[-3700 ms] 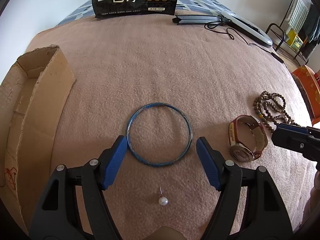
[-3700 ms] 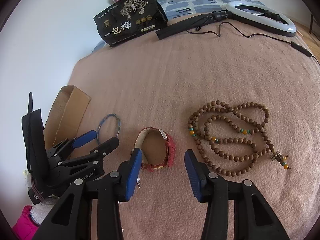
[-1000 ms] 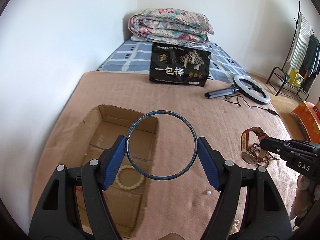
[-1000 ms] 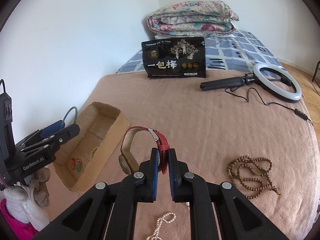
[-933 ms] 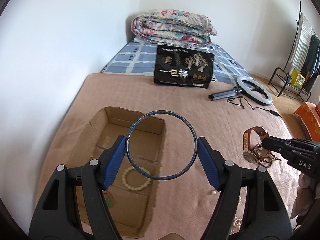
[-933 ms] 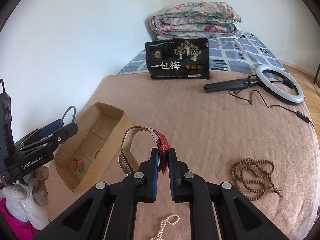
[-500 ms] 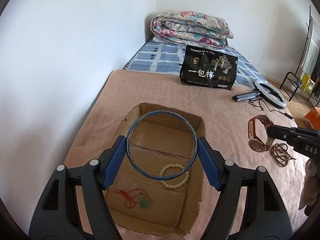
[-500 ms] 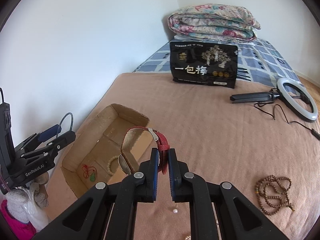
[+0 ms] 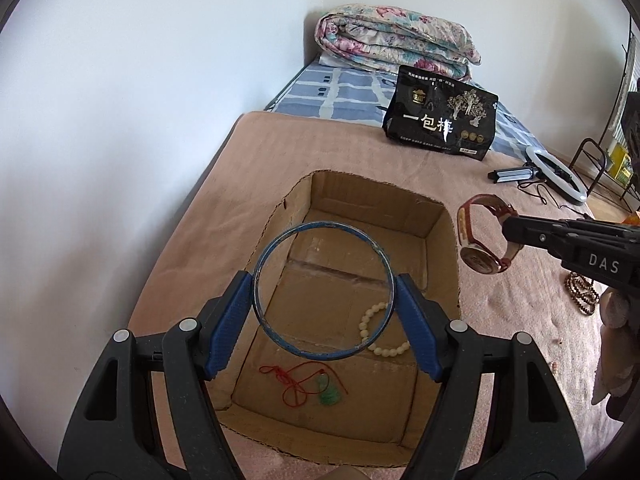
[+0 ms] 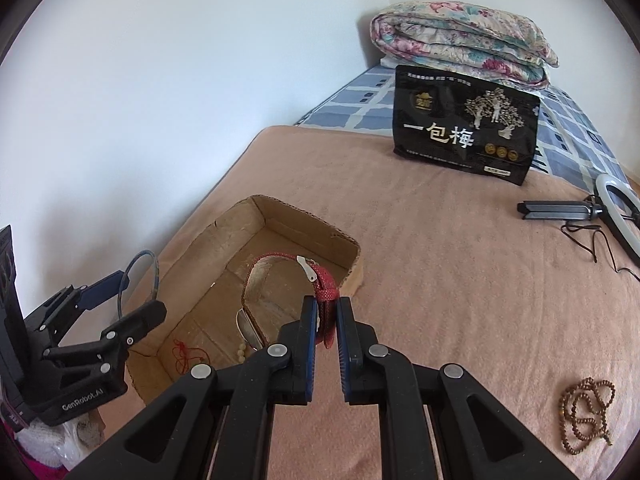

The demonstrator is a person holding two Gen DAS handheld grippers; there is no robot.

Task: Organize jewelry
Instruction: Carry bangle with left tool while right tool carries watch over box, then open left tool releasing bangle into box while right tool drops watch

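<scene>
My left gripper [image 9: 323, 294] is shut on a blue bangle [image 9: 276, 242], held across its width above the open cardboard box [image 9: 372, 196]. The bangle also shows in the right wrist view [image 10: 155, 268]. My right gripper [image 10: 327, 312] is shut on the red strap of a wristwatch [image 10: 320, 280] and holds it over the box's right edge [image 10: 356, 256]. The watch shows in the left wrist view [image 9: 480, 258], right of the box. Inside the box lie a white bead bracelet [image 9: 374, 324] and a red cord with a green pendant [image 9: 304, 380].
A wooden bead necklace [image 10: 586, 416] lies on the pink blanket [image 10: 460, 264] to the right. A black snack bag [image 10: 464, 124], a ring light with cable [image 10: 616, 208] and a folded quilt [image 10: 460, 46] stand further back. A white wall runs along the left.
Both grippers picked up their pieces from the blanket and carried them left. The bangle now hangs over the box and the watch is at the box's right edge.
</scene>
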